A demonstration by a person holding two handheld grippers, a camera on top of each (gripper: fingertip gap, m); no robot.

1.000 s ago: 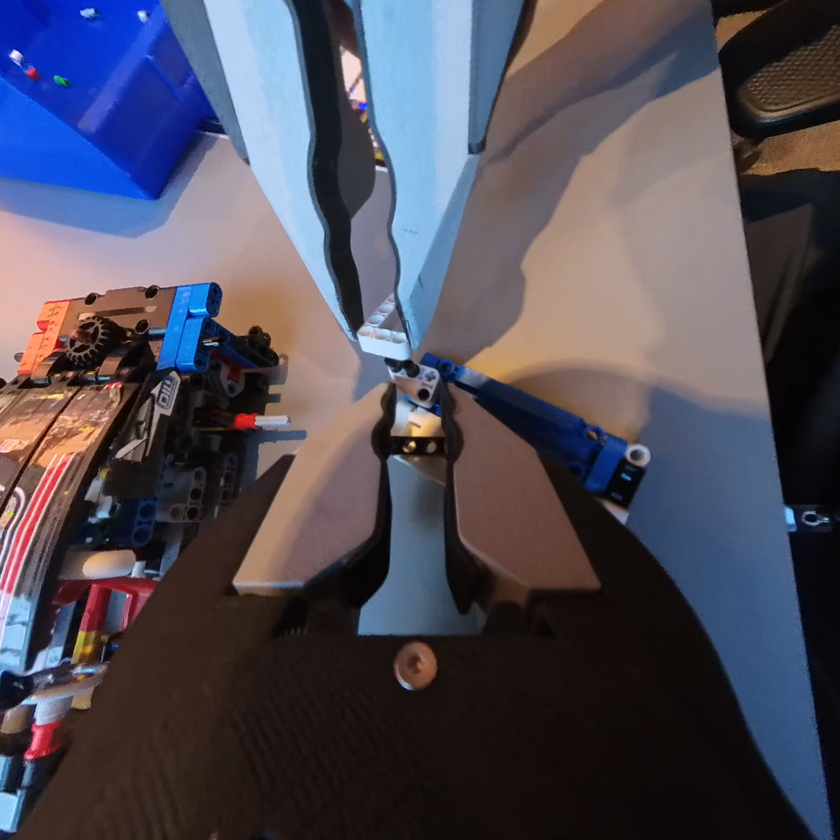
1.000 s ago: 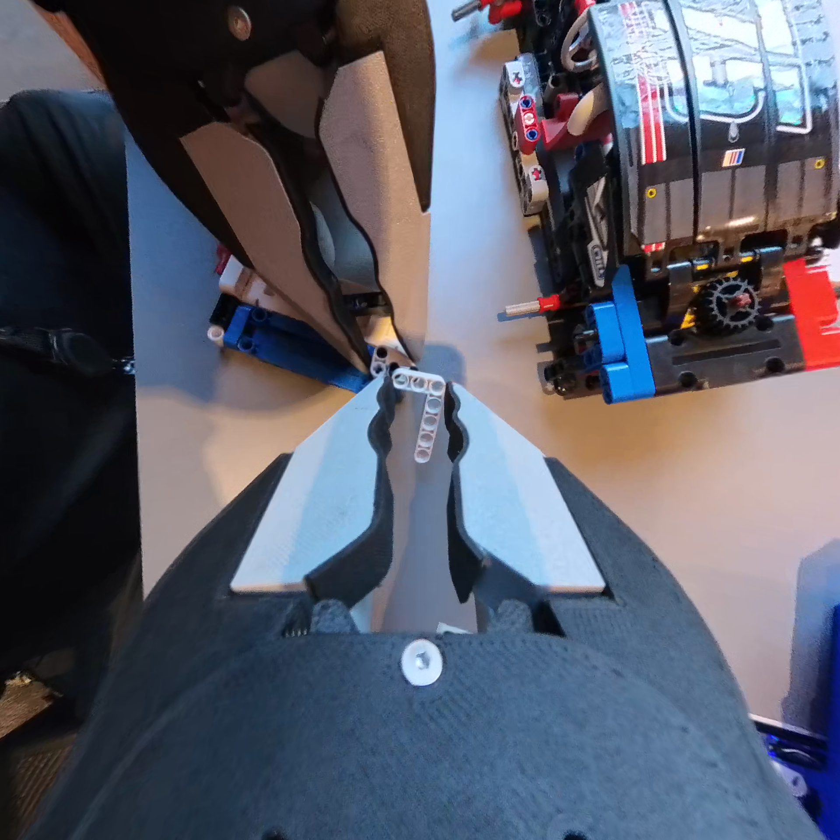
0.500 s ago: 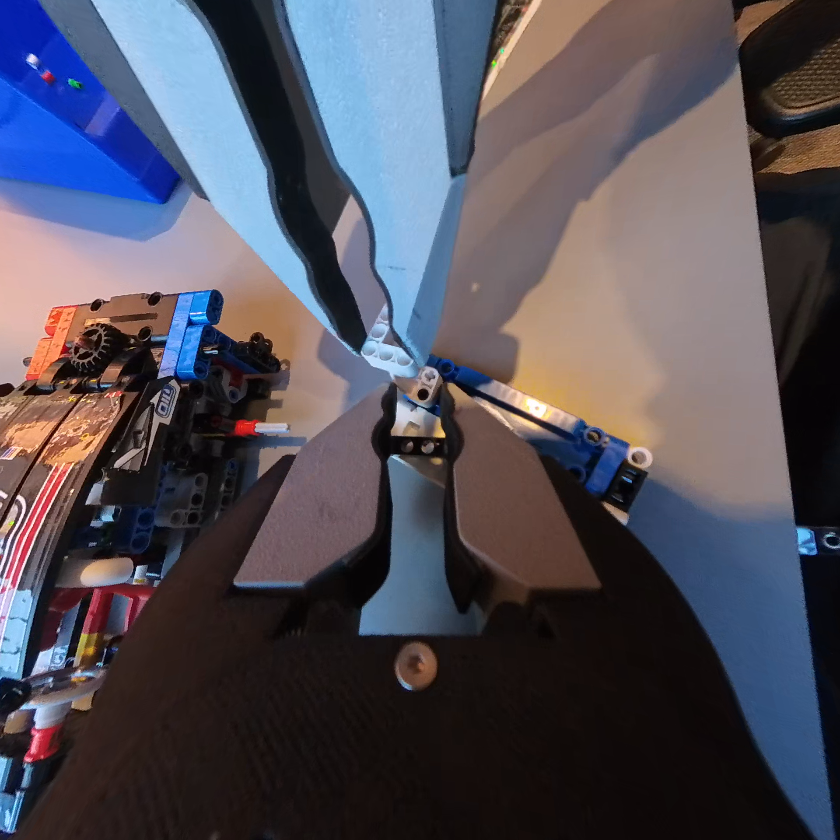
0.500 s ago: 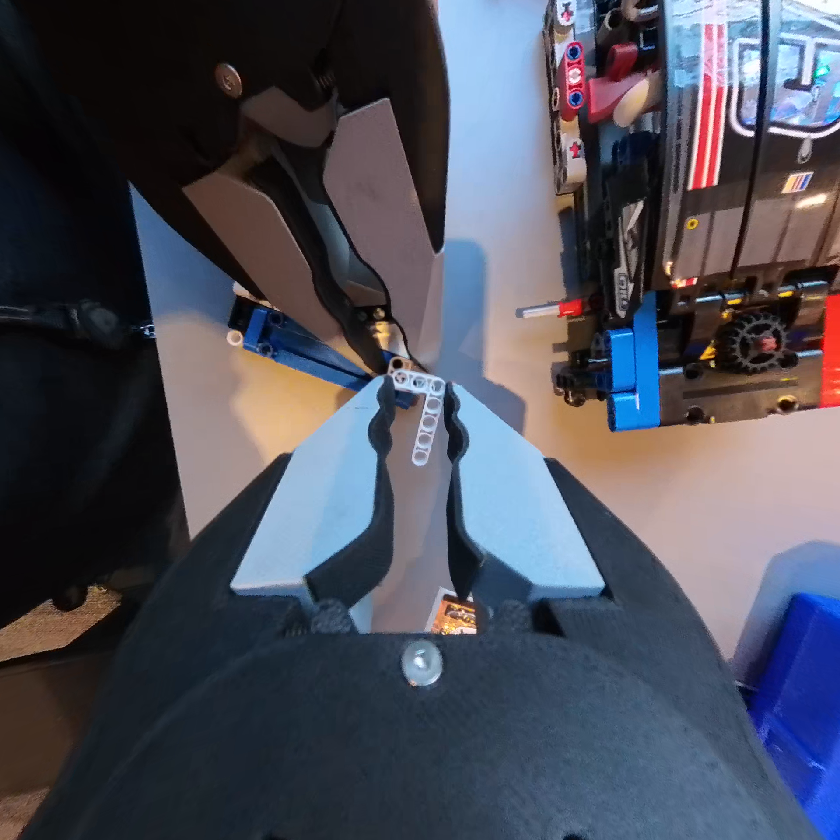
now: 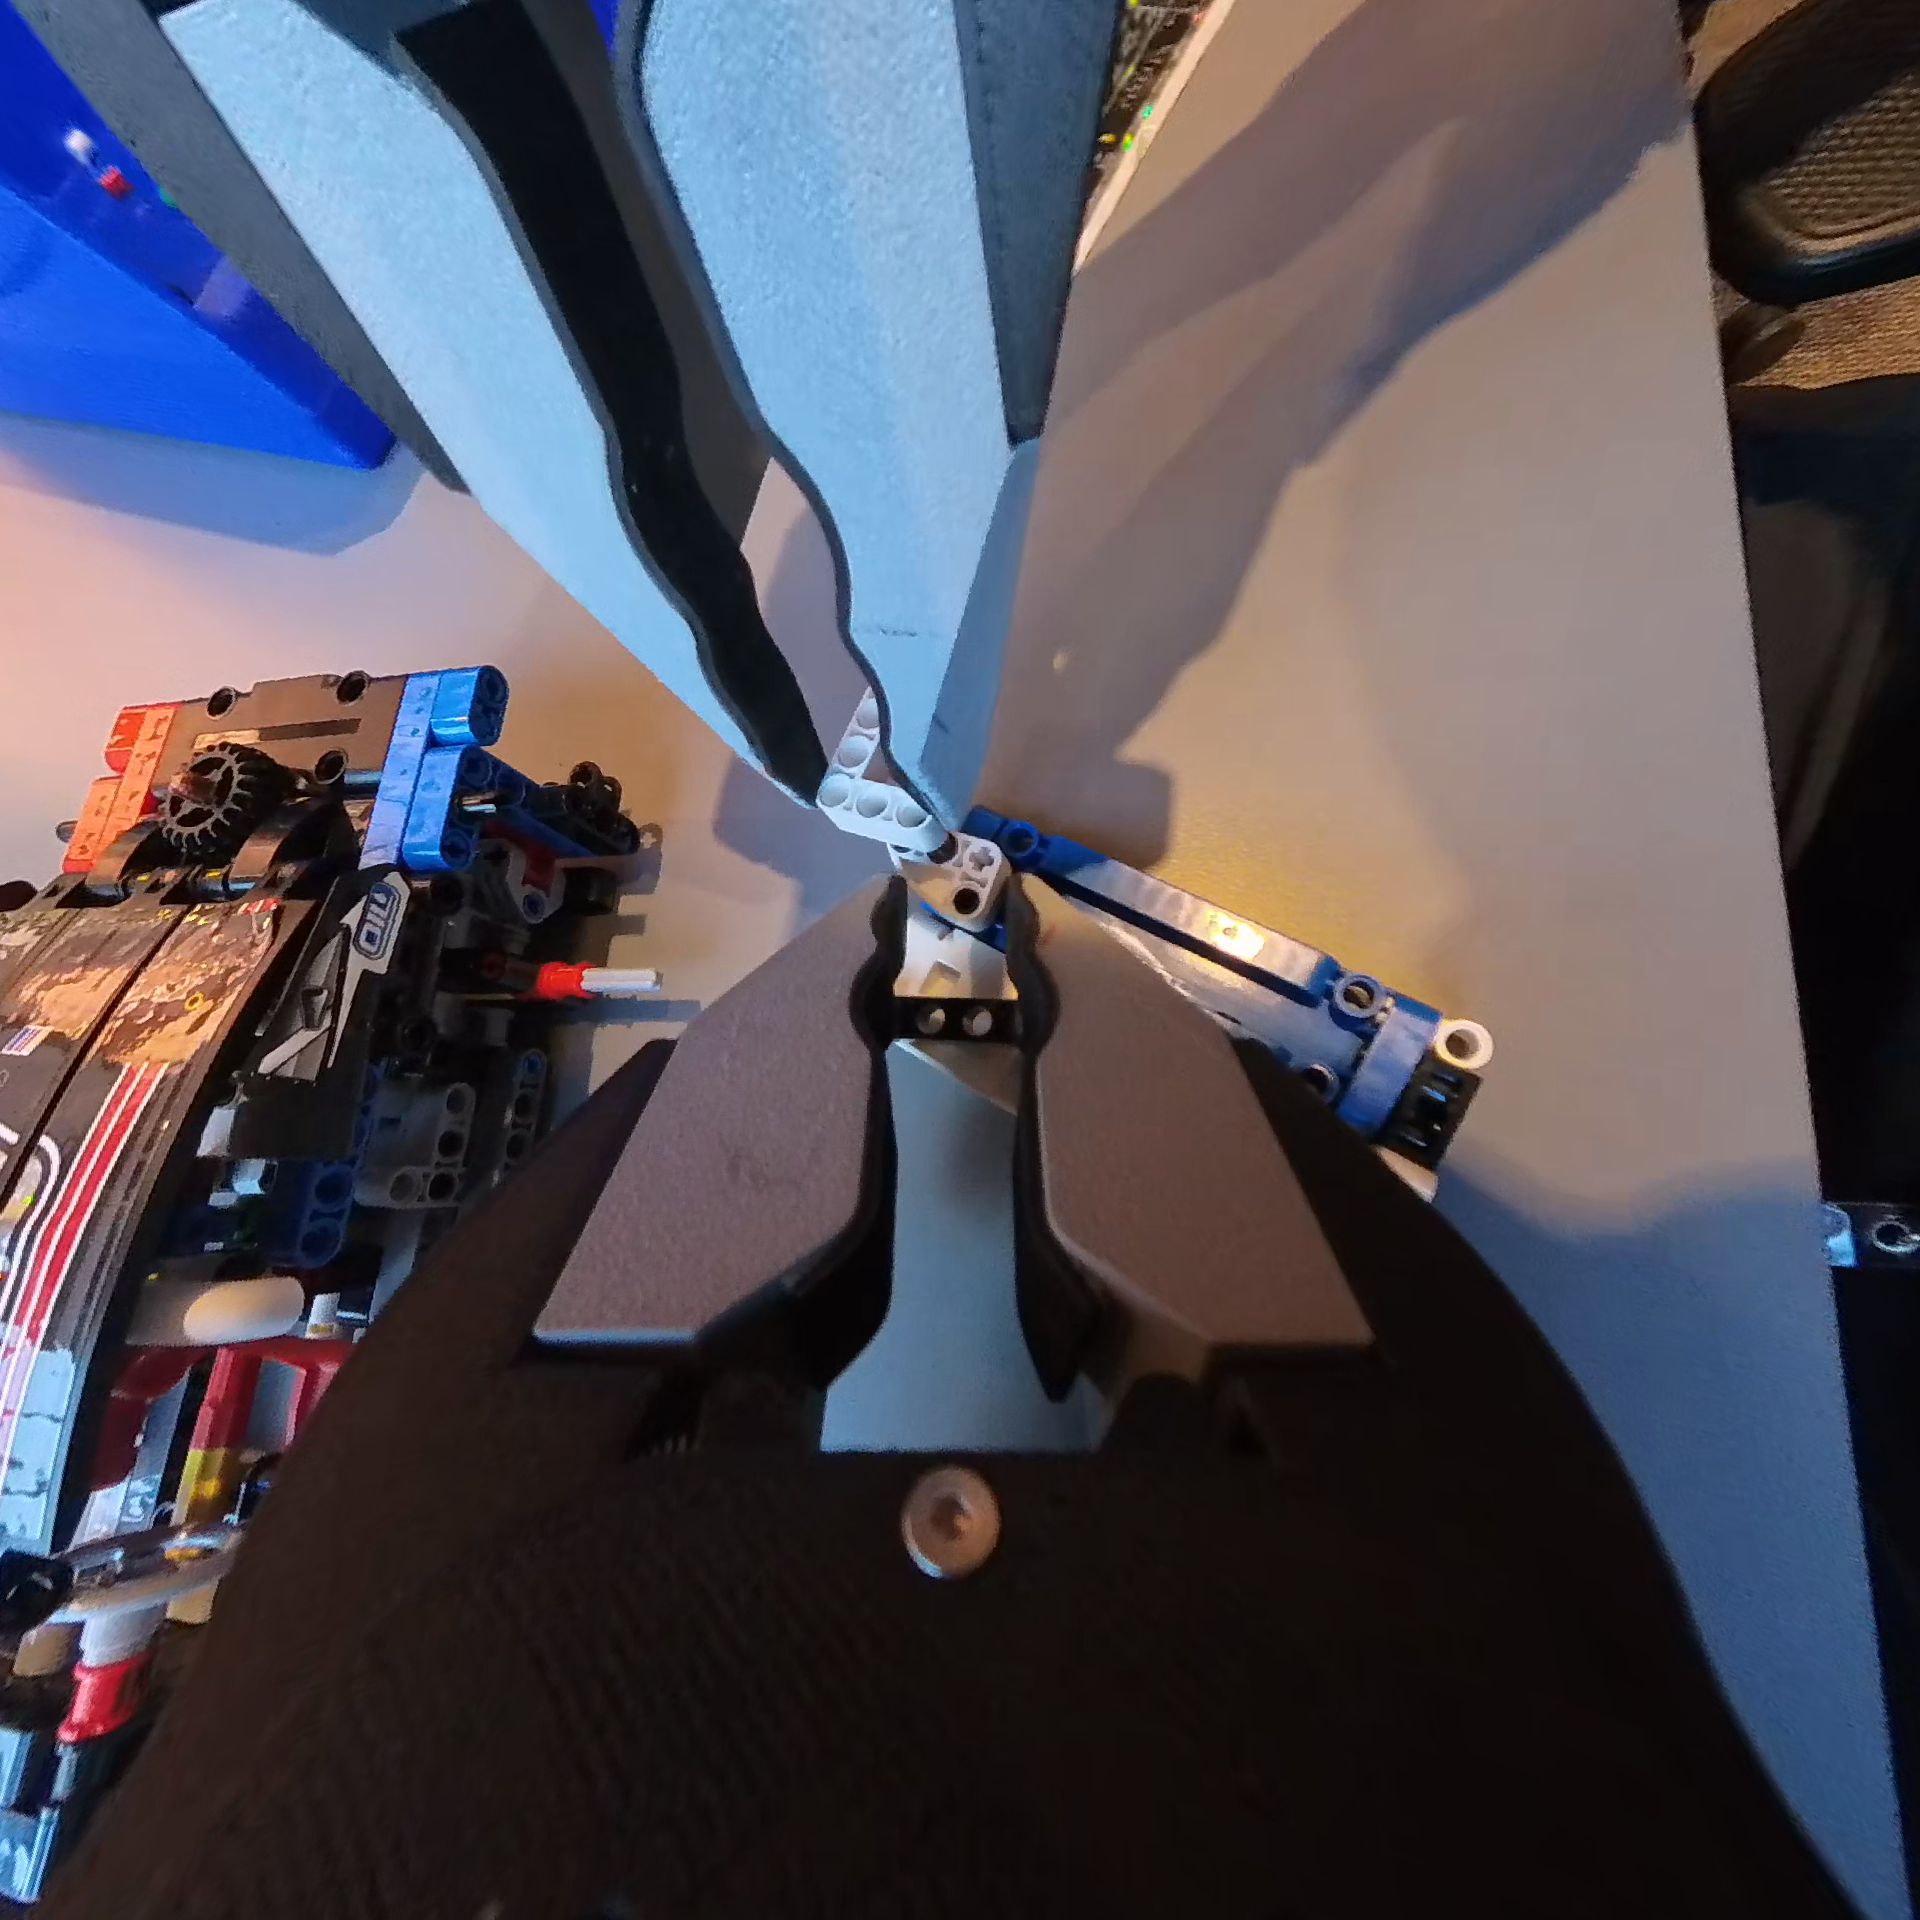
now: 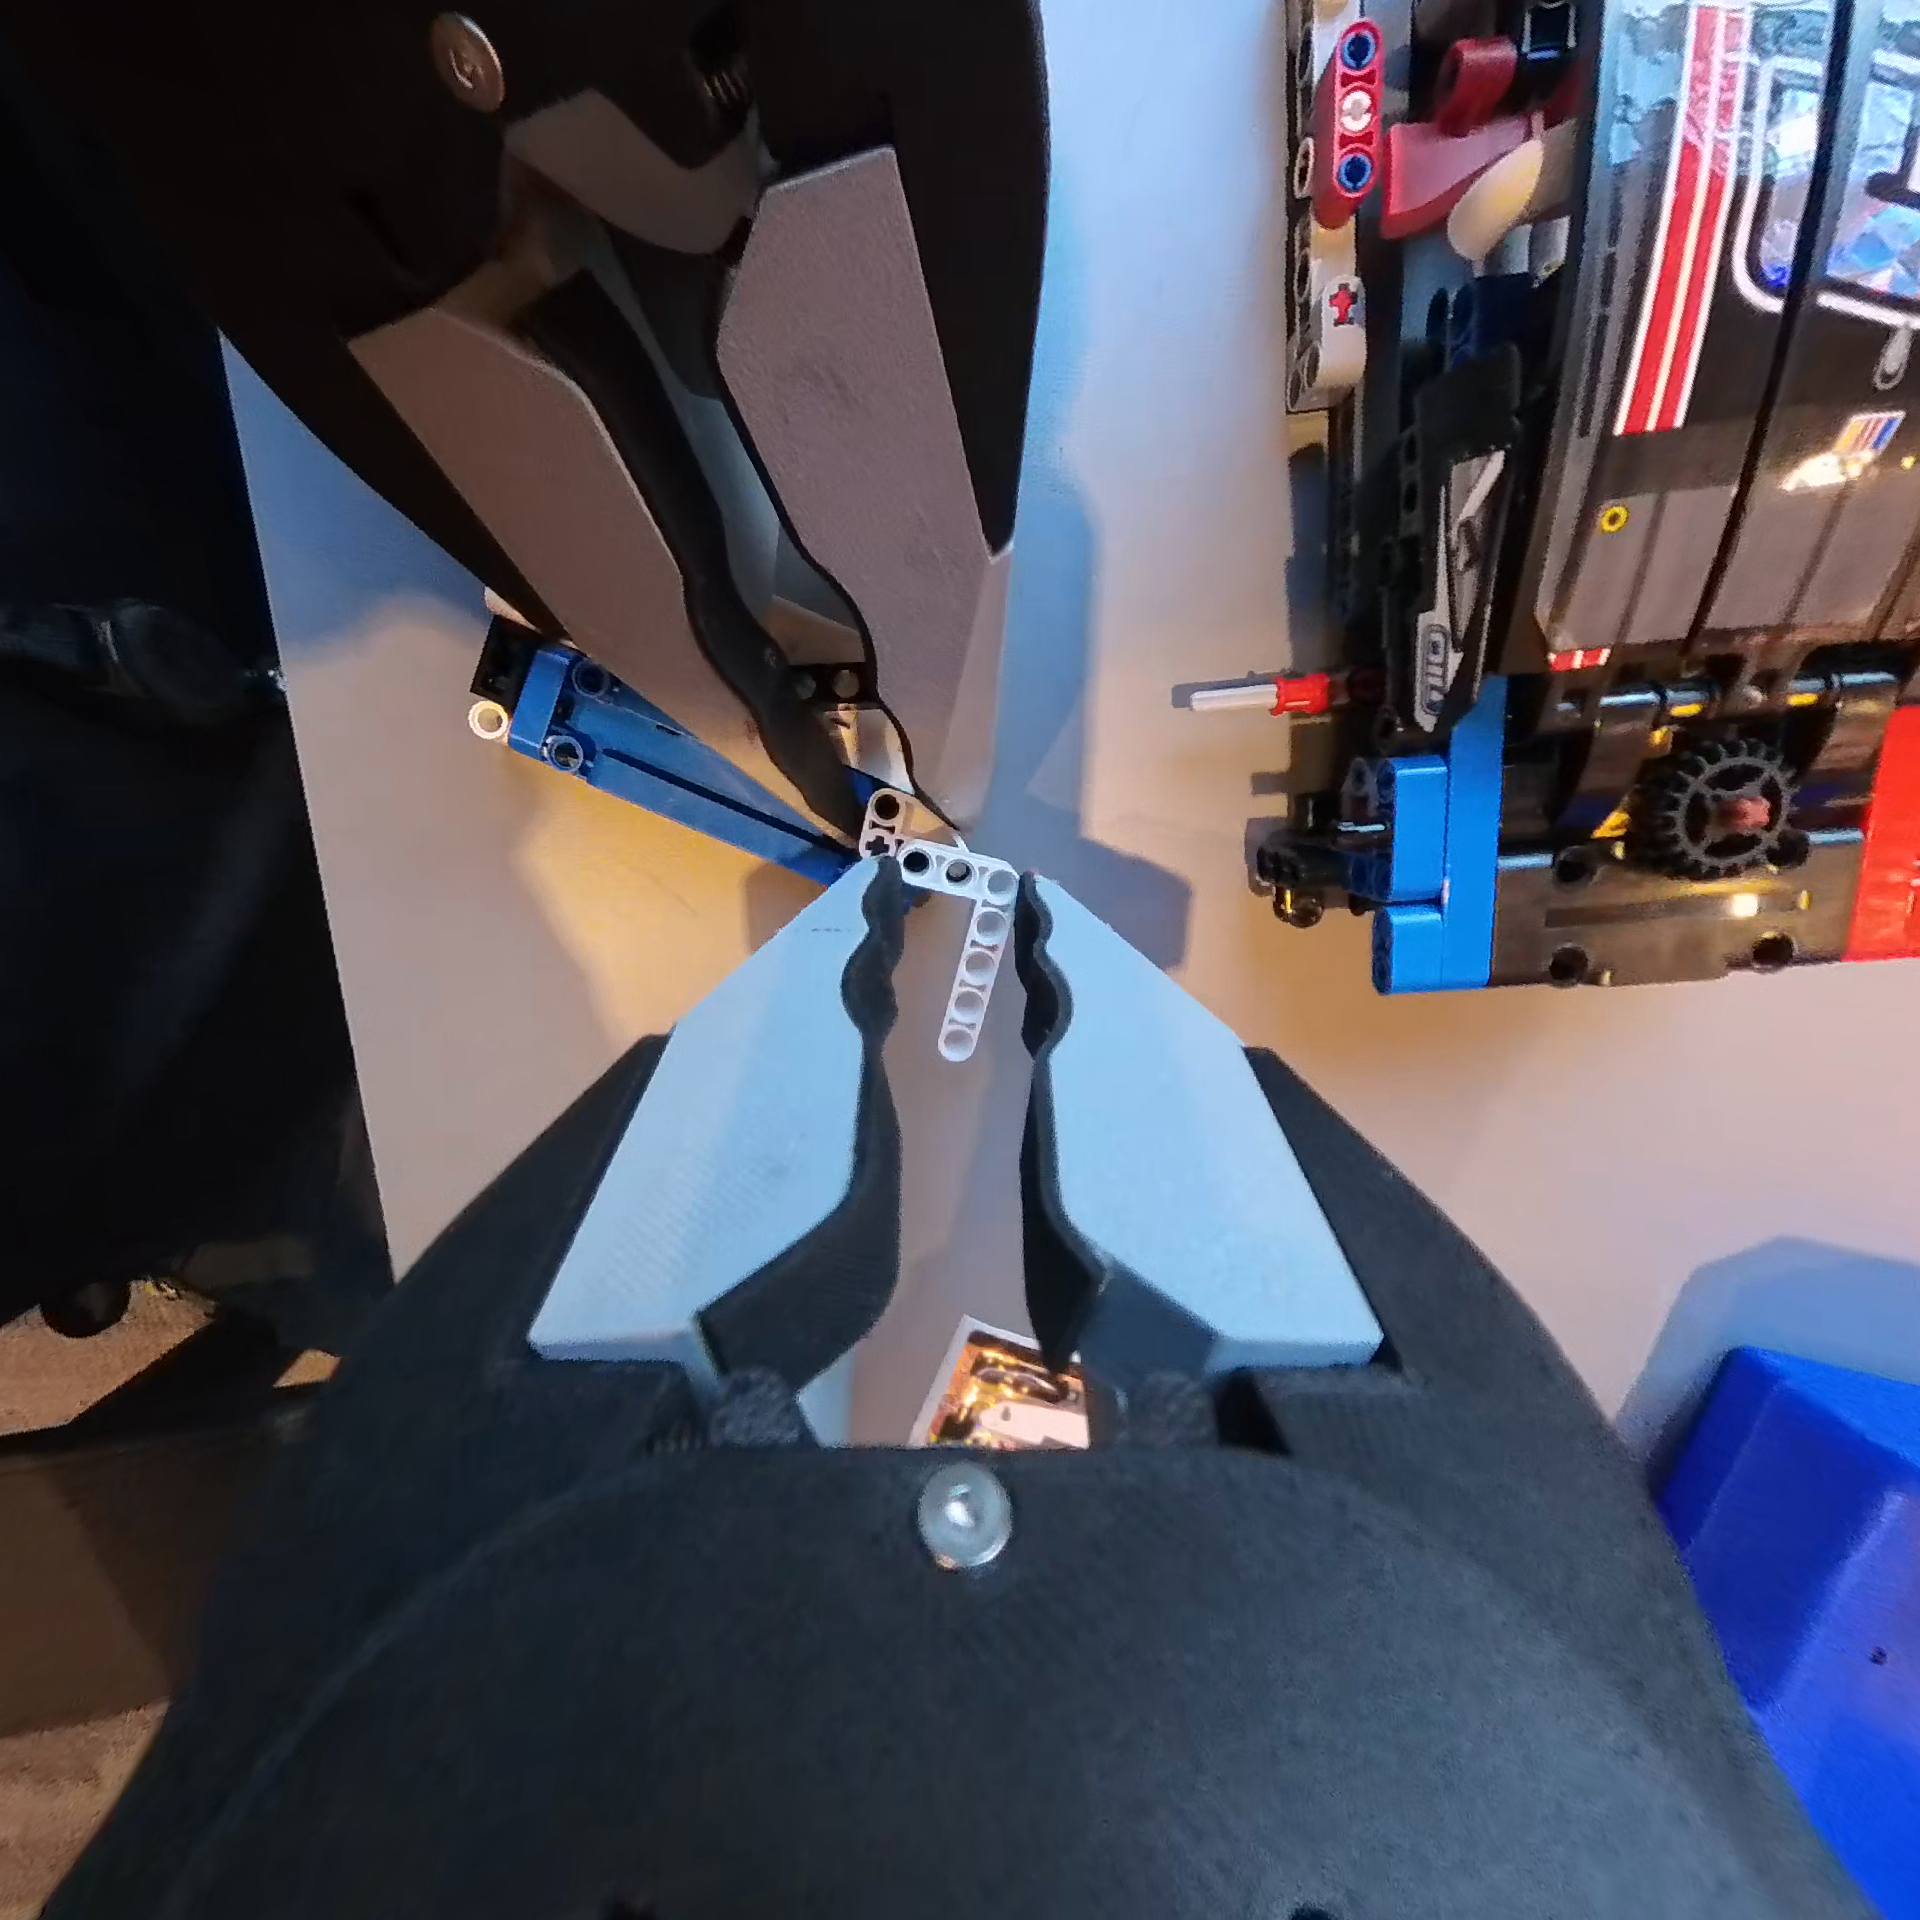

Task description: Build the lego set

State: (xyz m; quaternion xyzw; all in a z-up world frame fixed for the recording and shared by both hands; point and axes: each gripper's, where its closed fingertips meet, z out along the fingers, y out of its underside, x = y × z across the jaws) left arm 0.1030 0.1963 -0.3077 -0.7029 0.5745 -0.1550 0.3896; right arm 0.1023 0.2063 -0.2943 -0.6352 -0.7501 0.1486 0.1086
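Sitting between right claw (image 6: 958,894) tips: white L-beam (image 6: 971,940).

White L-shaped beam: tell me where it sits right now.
The white L-shaped beam is gripped in the right gripper, its short arm meeting the blue subassembly held by the left gripper.

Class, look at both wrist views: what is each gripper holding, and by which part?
The right gripper pinches a white L-shaped beam across its corner. The left gripper clamps the blue sub-assembly at its white-and-black near end.
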